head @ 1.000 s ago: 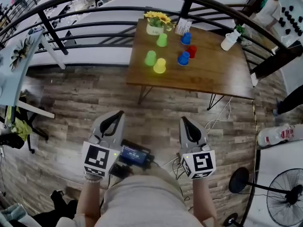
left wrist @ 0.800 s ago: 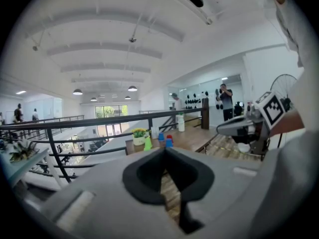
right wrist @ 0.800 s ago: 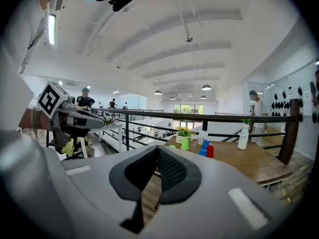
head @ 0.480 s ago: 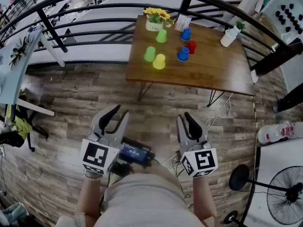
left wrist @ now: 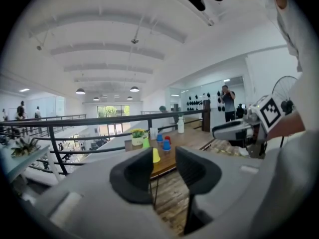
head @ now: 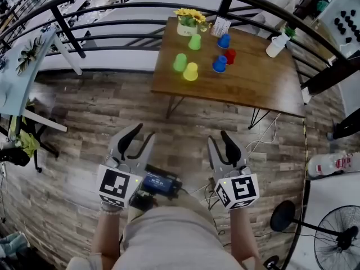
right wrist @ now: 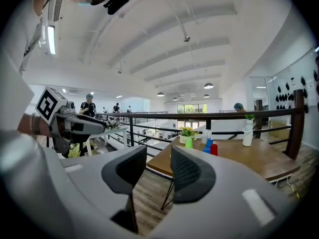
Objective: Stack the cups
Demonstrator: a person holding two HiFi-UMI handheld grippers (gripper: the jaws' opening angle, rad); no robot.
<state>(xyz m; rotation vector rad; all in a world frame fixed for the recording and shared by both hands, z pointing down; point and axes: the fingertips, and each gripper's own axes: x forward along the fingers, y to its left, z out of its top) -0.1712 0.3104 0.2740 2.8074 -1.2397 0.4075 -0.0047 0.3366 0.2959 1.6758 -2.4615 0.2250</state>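
Grippers: since a second ago both have gone from pressed together to jaws apart; the left gripper (head: 142,133) and right gripper (head: 218,138) are empty, held at the waist well short of the table (head: 253,89).
Floor: grey wood-grain planks (head: 84,128) between the person and the table's near edge; a pale cable (head: 264,133) trails by the thin metal legs, and I'd say it could catch a foot on the walk in.
Table: smooth brown wood, rectangular, its far edge close to the railing (head: 140,7).
Cups: six, seemingly upside down, small tapered cones, probably thin plastic, all on the table's far-left part: yellow cup (head: 190,71) nearest, green cup (head: 180,62) beside it, a blue cup (head: 219,64) and red cup (head: 229,56) to their right, a second green cup (head: 194,41) and second blue cup (head: 224,40) farthest.
Risk: slick tapered walls may squirt from the pads or buckle if squeezed hard; a wide jaw could tip a close neighbour.
Beyond: the flower pot (head: 188,22) sits just behind the far green cup and could be knocked.
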